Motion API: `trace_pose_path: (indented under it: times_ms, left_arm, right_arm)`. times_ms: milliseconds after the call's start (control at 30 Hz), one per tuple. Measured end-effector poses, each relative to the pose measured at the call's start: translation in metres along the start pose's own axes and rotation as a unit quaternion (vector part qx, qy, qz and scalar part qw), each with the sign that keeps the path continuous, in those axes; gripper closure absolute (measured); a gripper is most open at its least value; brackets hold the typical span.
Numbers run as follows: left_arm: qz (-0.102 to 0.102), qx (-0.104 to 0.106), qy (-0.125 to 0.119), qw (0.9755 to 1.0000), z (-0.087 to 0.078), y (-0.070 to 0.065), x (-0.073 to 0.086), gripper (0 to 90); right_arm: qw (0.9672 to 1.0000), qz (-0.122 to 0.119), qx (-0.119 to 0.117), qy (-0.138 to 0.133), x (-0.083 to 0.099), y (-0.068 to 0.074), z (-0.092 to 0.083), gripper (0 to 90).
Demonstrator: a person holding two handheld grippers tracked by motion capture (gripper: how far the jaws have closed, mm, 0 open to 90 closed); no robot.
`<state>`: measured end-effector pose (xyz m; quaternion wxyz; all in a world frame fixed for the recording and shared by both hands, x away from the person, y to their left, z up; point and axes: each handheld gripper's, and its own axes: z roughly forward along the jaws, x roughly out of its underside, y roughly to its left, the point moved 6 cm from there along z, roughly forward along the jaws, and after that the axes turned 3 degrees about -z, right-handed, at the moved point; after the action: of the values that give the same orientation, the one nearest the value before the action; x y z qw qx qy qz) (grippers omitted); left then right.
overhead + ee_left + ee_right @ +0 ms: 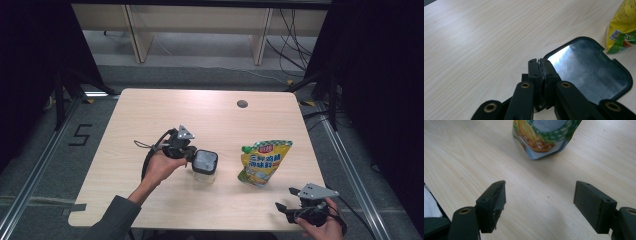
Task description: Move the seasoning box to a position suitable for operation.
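A clear box with a black-rimmed lid (205, 164) is near the middle of the wooden table (150, 110). My left gripper (194, 156) comes at it from the left, and its jaws are shut on the lid's near rim (541, 65); the glossy lid (589, 75) spreads to their right. A yellow and green seasoning pouch (264, 162) lies right of the box, its corner in the left gripper view (621, 27). My right gripper (286, 198) is held near the table's front right edge. It is open (540, 197) with bare wood between its jaws, and the pouch (544, 137) lies ahead.
A round cable hole (242, 104) marks the far side of the tabletop. The table's front edge (200, 227) runs just below the right gripper. Wooden shelving legs and cables stand on the floor beyond the table.
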<state>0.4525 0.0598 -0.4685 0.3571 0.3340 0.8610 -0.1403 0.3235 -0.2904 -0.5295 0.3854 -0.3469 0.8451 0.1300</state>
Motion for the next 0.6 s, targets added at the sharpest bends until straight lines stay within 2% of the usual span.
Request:
trace_pose_path:
  times_ms: [100,133,200,233,333,367,400,433,500,533,567,600]
  left_arm:
    - [-0.004,0.006,-0.003,1.0,-0.004,0.003,0.002,83.6]
    - [-0.006,0.009,-0.009,0.9999,-0.006,0.004,0.002,79.0]
    - [-0.022,0.027,-0.034,0.9988,-0.011,0.004,0.002,77.9]
    - [-0.02,0.031,-0.047,0.9982,-0.015,0.004,0.002,76.6]
    - [-0.018,0.041,-0.086,0.9953,-0.025,0.007,0.007,71.3]
    - [-0.024,0.045,-0.093,0.9943,-0.028,0.008,0.011,70.0]
    - [-0.043,0.054,-0.114,0.991,-0.033,0.011,0.018,66.3]
    - [-0.043,0.054,-0.114,0.991,-0.033,0.011,0.018,65.2]
    - [-0.04,0.063,-0.133,0.9884,-0.034,0.017,0.026,62.5]
    - [-0.057,0.064,-0.137,0.9868,-0.034,0.019,0.035,62.3]
    - [-0.057,0.064,-0.137,0.9868,-0.034,0.019,0.035,61.5]
    - [-0.049,0.067,-0.145,0.9859,-0.031,0.02,0.044,59.9]
  right_arm:
    - [1.0,-0.001,0.0,0.0,0.0,0.0,0.0,26.9]
    - [1.0,-0.002,0.002,0.001,0.0,-0.001,0.0,26.9]
    - [1.0,-0.001,0.002,0.0,0.0,-0.001,0.0,26.9]
    - [1.0,0.0,0.003,-0.001,0.0,-0.001,0.0,26.9]
    - [1.0,0.0,0.003,-0.002,0.0,-0.001,-0.001,26.8]
    - [1.0,0.002,0.005,-0.001,0.0,-0.001,-0.001,26.9]
    - [1.0,0.0,0.004,-0.002,0.0,-0.001,-0.001,26.9]
    - [1.0,0.0,0.004,-0.002,0.0,-0.001,-0.001,26.9]
    - [1.0,0.0,0.001,-0.002,0.0,0.0,-0.001,26.8]
    - [1.0,-0.002,0.003,-0.004,-0.001,-0.001,0.0,26.8]
    - [1.0,0.0,0.003,-0.004,-0.001,-0.001,0.0,26.8]
    - [1.0,0.003,0.0,-0.005,-0.001,0.0,0.0,26.8]
